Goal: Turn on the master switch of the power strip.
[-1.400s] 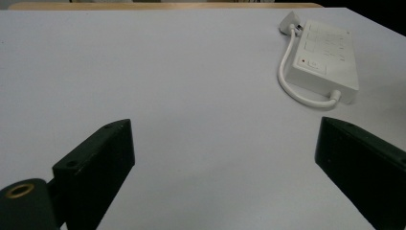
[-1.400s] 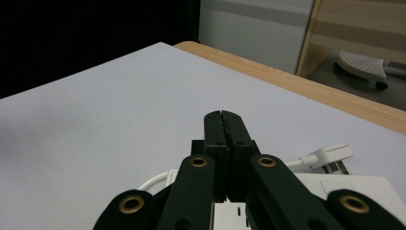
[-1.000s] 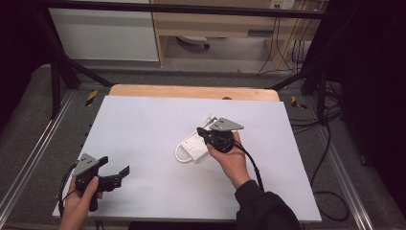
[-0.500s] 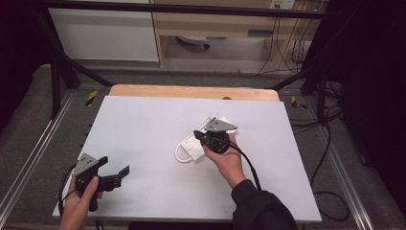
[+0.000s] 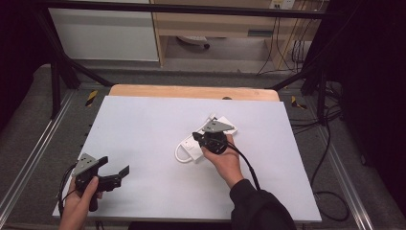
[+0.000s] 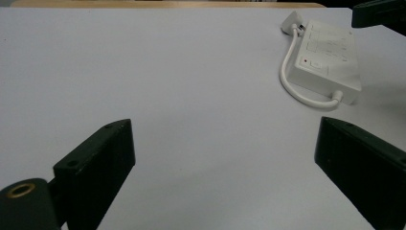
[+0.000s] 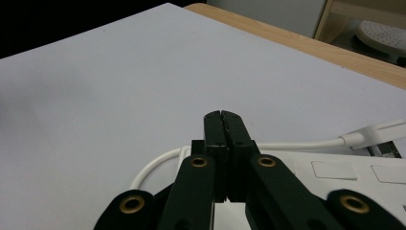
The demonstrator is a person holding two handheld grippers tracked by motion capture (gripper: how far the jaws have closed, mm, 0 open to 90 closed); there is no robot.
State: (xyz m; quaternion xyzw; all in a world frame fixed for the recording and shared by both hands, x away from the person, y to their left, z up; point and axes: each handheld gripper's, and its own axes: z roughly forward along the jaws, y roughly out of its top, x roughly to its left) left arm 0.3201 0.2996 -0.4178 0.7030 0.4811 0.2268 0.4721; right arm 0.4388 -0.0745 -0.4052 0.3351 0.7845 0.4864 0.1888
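Observation:
A white power strip (image 5: 187,147) with a looped white cable (image 5: 178,154) lies near the middle of the white table top (image 5: 143,124). My right gripper (image 5: 197,137) hovers over its left end, jaws shut with nothing between them; I cannot tell whether the tips touch it. In the right gripper view the shut tips (image 7: 223,117) point over the strip (image 7: 335,175) and its cable (image 7: 297,143). My left gripper (image 5: 114,166) is held low at the near left, open and empty. Its view shows the wide-apart jaws (image 6: 225,143) with the strip (image 6: 330,60) far off at upper right.
A wooden strip (image 5: 191,92) edges the table's far side. Metal rails (image 5: 28,158) run along both sides, and cables (image 5: 330,158) hang on the right. A white cabinet (image 5: 105,33) stands beyond the table.
My right gripper has edged slightly to the left over the power strip, still shut. The left gripper has stayed where it was.

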